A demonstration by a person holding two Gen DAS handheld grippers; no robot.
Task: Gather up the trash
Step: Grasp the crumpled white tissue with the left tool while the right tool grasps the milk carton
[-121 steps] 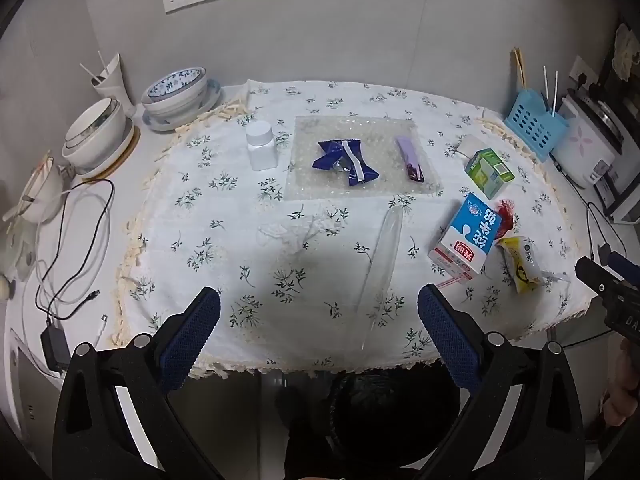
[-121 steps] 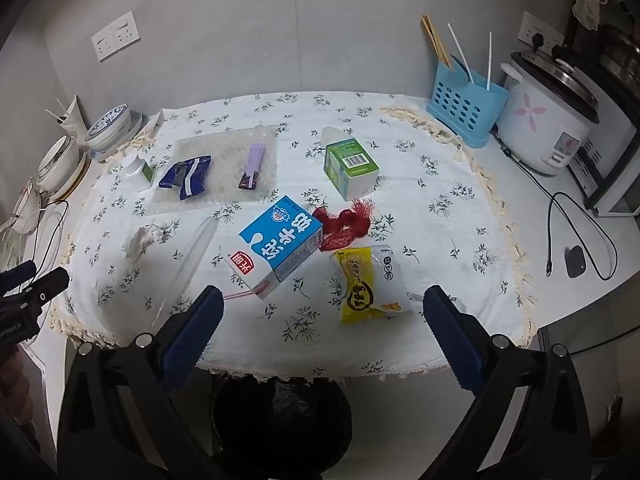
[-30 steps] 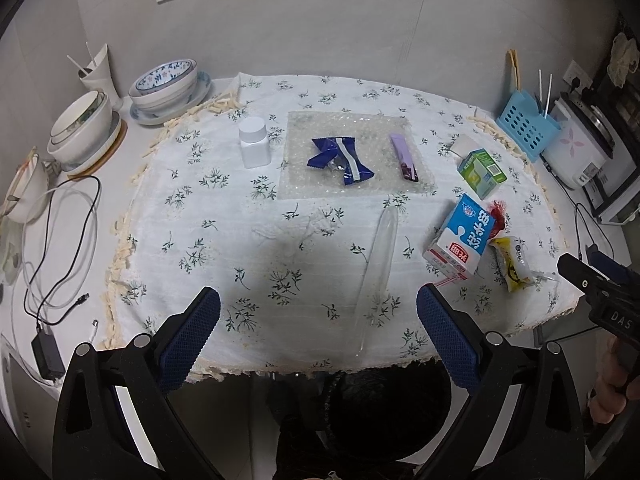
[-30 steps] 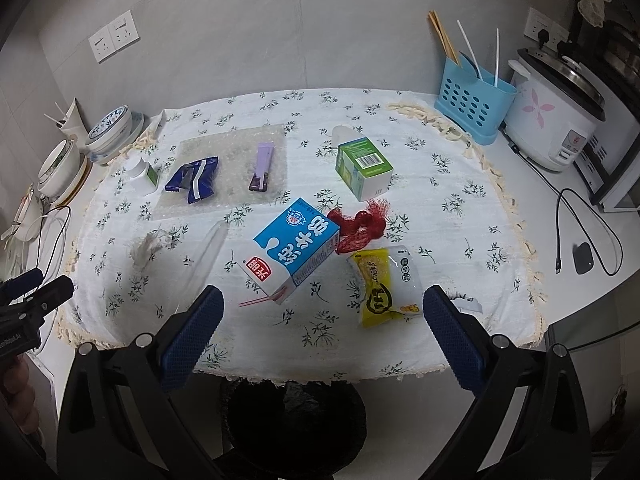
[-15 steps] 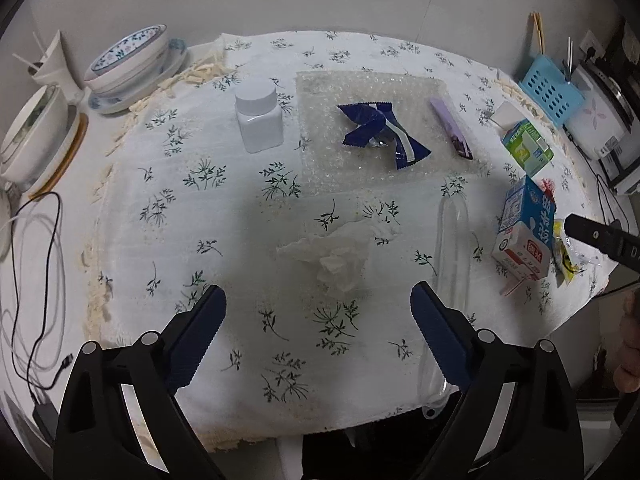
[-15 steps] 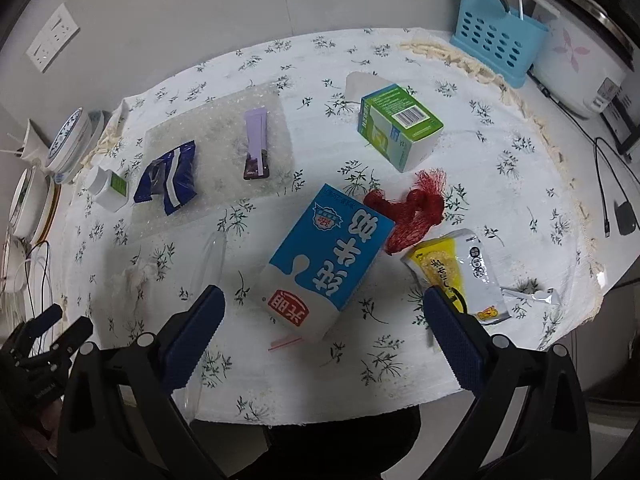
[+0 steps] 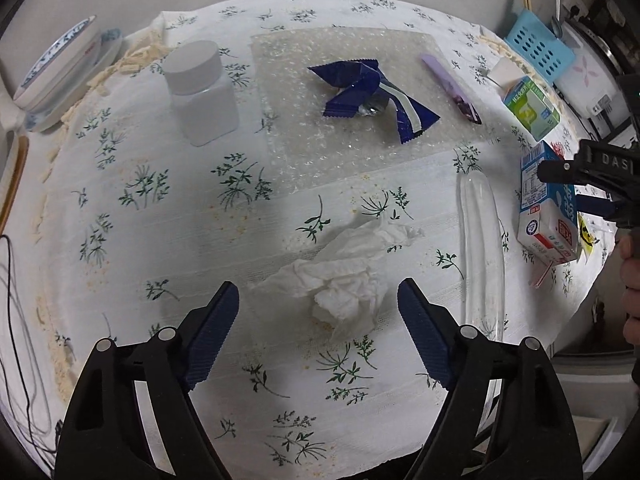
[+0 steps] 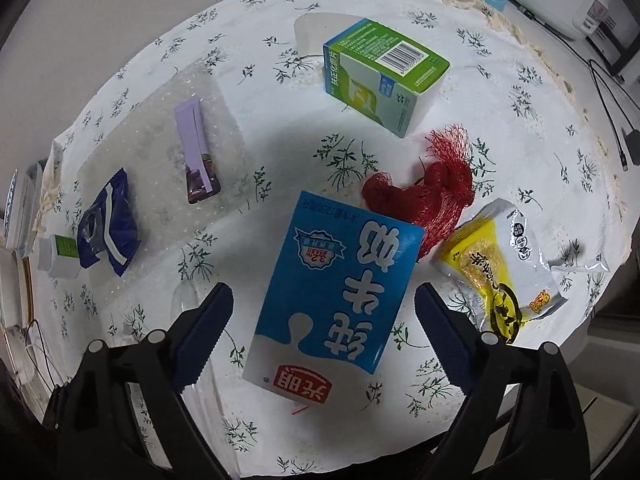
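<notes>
As jaws narrow, left gripper (image 7: 318,320) over tissue (image 7: 344,276)

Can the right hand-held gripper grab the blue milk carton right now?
Probably yes. The right hand-held gripper is open, and the milk carton lies flat between its fingers with nothing on top. The red net only touches the carton's far corner.
</notes>
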